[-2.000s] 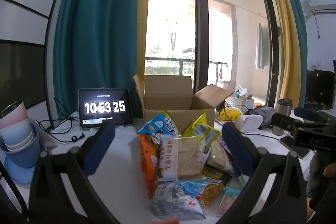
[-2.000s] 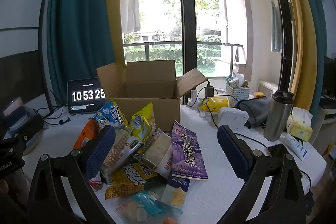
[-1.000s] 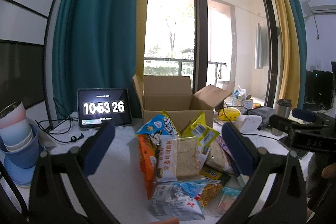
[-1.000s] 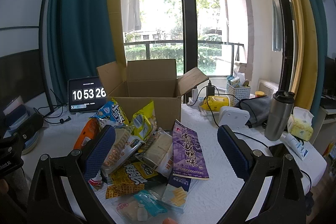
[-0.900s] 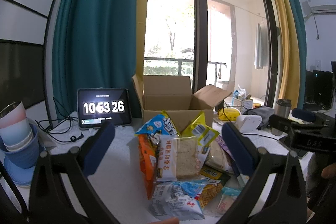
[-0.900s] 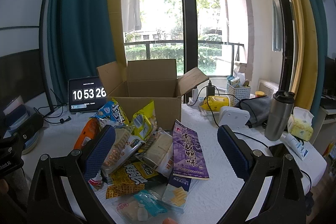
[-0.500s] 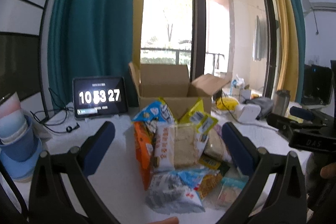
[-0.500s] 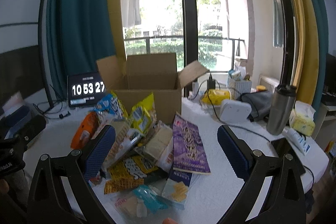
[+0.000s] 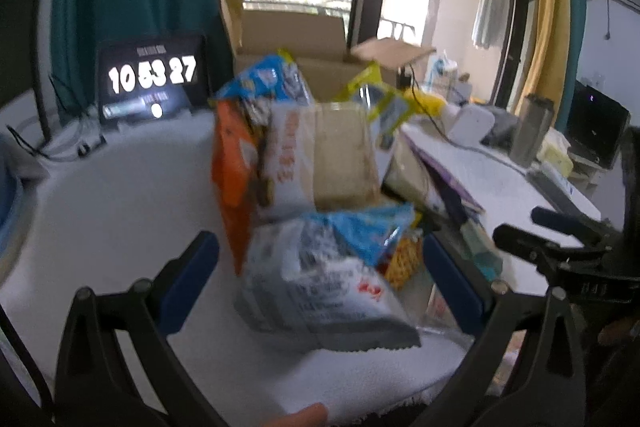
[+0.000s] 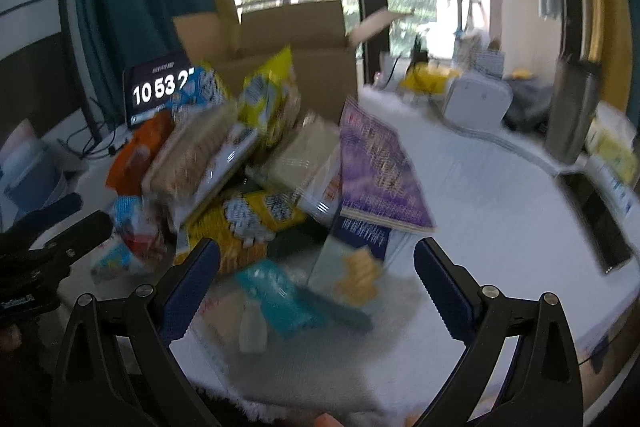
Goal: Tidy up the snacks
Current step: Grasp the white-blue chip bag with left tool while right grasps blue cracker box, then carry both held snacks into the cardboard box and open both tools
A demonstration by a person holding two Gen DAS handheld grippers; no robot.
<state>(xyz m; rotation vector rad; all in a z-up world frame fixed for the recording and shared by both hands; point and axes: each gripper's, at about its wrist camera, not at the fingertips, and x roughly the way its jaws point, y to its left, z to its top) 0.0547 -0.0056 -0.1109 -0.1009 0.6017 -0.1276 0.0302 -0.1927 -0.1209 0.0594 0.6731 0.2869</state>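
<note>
A pile of snack packs lies on the white table in front of an open cardboard box (image 9: 292,39) (image 10: 296,39). My left gripper (image 9: 320,283) is open and empty, just above a grey-and-blue bag (image 9: 320,279), with an orange pack (image 9: 232,171) and a bread pack (image 9: 320,159) behind it. My right gripper (image 10: 316,279) is open and empty over a teal packet (image 10: 280,295) and a cracker pack (image 10: 356,267). A purple bag (image 10: 376,171) and yellow bags (image 10: 272,99) lie beyond. Both views are blurred.
A tablet clock (image 9: 154,79) stands left of the box. A steel tumbler (image 10: 572,111), a white device (image 10: 476,103), a phone (image 10: 596,219) and cables sit on the right. Blue bowls (image 10: 28,171) stand at the far left.
Both grippers have tipped down and moved forward toward the snack pile, which now looks larger and nearer. Both stay open.
</note>
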